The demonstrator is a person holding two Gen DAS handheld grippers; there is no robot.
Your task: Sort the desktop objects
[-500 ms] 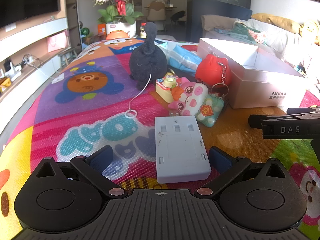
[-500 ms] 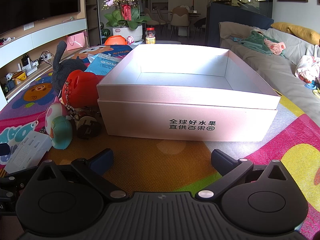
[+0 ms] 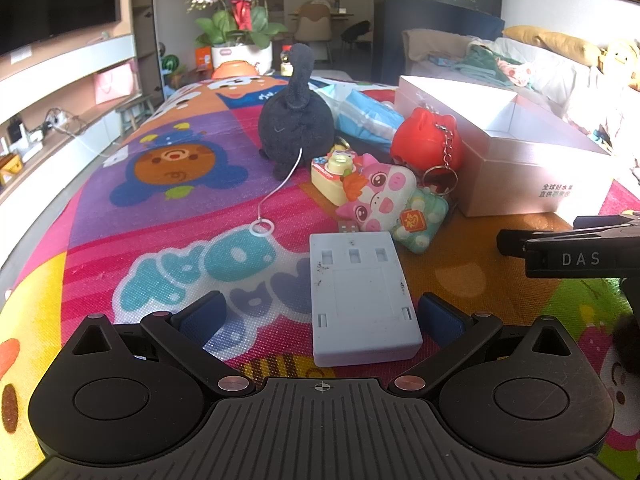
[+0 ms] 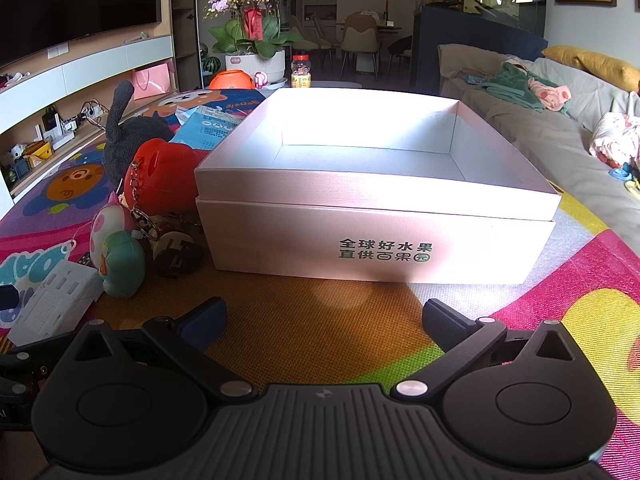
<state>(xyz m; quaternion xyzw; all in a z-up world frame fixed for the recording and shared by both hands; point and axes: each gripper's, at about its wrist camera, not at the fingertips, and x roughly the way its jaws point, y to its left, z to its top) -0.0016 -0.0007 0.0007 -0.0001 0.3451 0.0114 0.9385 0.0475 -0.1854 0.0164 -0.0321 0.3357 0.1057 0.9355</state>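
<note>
Flat rectangular plastic block between spread fingers; boxy carton.

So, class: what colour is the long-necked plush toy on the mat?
The plush toy is black or very dark grey, clearest in the left wrist view.

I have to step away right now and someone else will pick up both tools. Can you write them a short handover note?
Left tool: open, empty, the pale blue plastic block between its fingers, not gripped.
Right tool: open, empty, facing the open white box.
Black plush, red piggy keychain, pink pig toy and green pouch lie clustered left of the box.
Done: nothing visible in the box.
Left: all items to sort.
</note>
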